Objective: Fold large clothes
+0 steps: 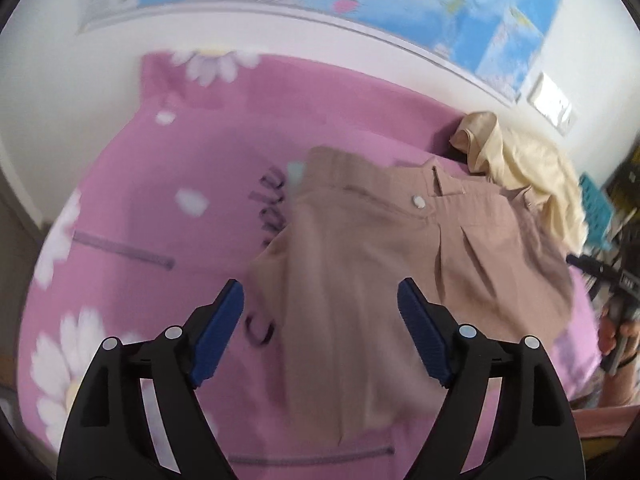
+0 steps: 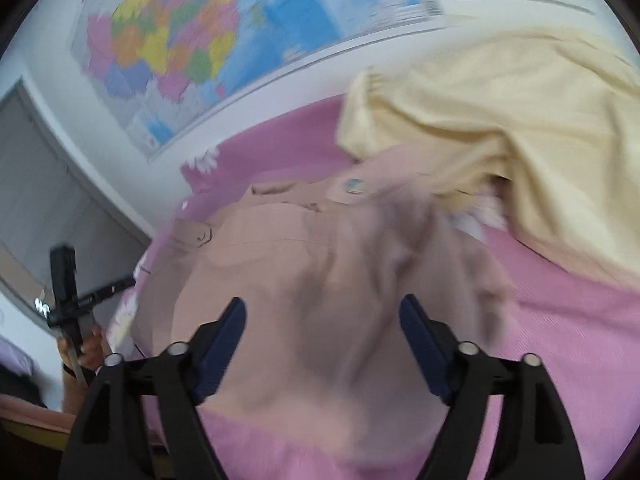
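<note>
A pair of beige-pink trousers (image 1: pixel 360 272) with a white waist button lies spread on a pink flowered bedspread (image 1: pixel 132 216). My left gripper (image 1: pixel 320 296) is open and empty, hovering above the trousers' left edge. In the right wrist view the same trousers (image 2: pixel 312 272) lie bunched under my right gripper (image 2: pixel 322 312), which is open and empty above them. The right gripper and the hand holding it show at the right edge of the left wrist view (image 1: pixel 616 308). The left gripper and its hand show at the left of the right wrist view (image 2: pixel 72 300).
A pale yellow garment (image 1: pixel 532 168) lies heaped at the trousers' waist end, large in the right wrist view (image 2: pixel 500 140). A white wall with a coloured map (image 2: pixel 192 40) runs behind the bed. A grey cabinet (image 2: pixel 44 200) stands at the left.
</note>
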A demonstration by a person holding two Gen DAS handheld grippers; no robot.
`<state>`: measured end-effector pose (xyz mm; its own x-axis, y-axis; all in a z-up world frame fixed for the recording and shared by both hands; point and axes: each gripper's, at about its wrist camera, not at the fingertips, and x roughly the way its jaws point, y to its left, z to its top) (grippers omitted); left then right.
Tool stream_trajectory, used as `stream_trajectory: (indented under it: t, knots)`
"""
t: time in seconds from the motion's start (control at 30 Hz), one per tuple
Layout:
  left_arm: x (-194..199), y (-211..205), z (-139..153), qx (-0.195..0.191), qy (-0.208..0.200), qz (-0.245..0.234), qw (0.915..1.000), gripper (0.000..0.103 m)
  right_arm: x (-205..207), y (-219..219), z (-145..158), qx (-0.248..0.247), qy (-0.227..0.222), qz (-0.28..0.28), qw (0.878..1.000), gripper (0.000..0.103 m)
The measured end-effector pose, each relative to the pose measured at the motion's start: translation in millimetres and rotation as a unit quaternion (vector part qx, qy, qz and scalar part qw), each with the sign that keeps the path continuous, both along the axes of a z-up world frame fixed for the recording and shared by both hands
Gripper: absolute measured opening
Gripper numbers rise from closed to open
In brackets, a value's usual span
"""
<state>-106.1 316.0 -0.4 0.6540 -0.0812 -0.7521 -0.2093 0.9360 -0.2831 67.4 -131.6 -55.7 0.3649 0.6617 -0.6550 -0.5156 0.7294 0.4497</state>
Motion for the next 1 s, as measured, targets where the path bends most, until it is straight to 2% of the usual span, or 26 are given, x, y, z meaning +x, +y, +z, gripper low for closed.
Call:
stream_trajectory:
  t: [0.13, 0.17, 0.27, 0.3, 0.37, 0.5, 0.6, 0.63, 0.7, 0.8, 0.9, 1.0]
  knots:
    - [-22.2, 1.2, -17.5, -0.013, 0.031, 0.009, 0.9994, 0.079, -7.5, -50.3, -15.5, 0.032, 0.059, -0.050, 0.997, 0.080]
    - [-26.4, -0.6, -23.1, -0.026, 0.040, 0.006, 0.9988, 0.078, -12.6, -63.0, -22.4, 0.046, 0.078, -0.063, 0.994, 0.080]
    - [-39.4, -9.1, -36.2, -0.087, 0.051, -0.026, 0.9946, 0.077, -22.4, -75.8, -42.7, 0.087, 0.128, -0.068, 0.986, 0.080]
    - [-42.0, -13.4, -39.1, -0.095, 0.056, -0.037, 0.9932, 0.077, -26.3, -75.4, -48.1, 0.093, 0.138, -0.065, 0.984, 0.080]
    - [-47.9, -25.7, -41.6, -0.089, 0.063, -0.055, 0.9925, 0.077, -30.6, -68.4, -57.5, 0.101, 0.156, -0.054, 0.981, 0.080]
    - [-51.0, -49.3, -47.2, -0.112, 0.067, -0.099, 0.9865, 0.077, -28.5, -43.7, -65.1, 0.113, 0.165, -0.037, 0.979, 0.080]
    - [-44.6, -63.0, -55.3, -0.137, 0.071, -0.114, 0.9814, 0.079, -18.7, -26.6, -69.2, 0.127, 0.164, -0.038, 0.978, 0.088]
    - [-42.3, -67.8, -54.1, -0.135, 0.061, -0.114, 0.9824, 0.082, -16.9, -24.5, -68.8, 0.129, 0.161, -0.038, 0.978, 0.088]
    - [-34.2, -76.1, -56.2, -0.150, 0.061, -0.122, 0.9794, 0.082, -11.0, -14.9, -68.1, 0.135, 0.156, -0.043, 0.977, 0.090]
    - [-20.9, -81.9, -57.3, -0.159, 0.055, -0.116, 0.9788, 0.086, -4.6, 0.2, -67.3, 0.140, 0.153, -0.048, 0.977, 0.092]
    - [-8.1, -77.3, -61.0, -0.200, 0.044, -0.096, 0.9741, 0.092, -0.6, 10.5, -65.2, 0.136, 0.153, -0.060, 0.977, 0.096]
    - [-6.3, -67.2, -64.4, -0.235, 0.036, -0.071, 0.9687, 0.092, -3.6, 2.5, -66.4, 0.146, 0.164, -0.070, 0.973, 0.094]
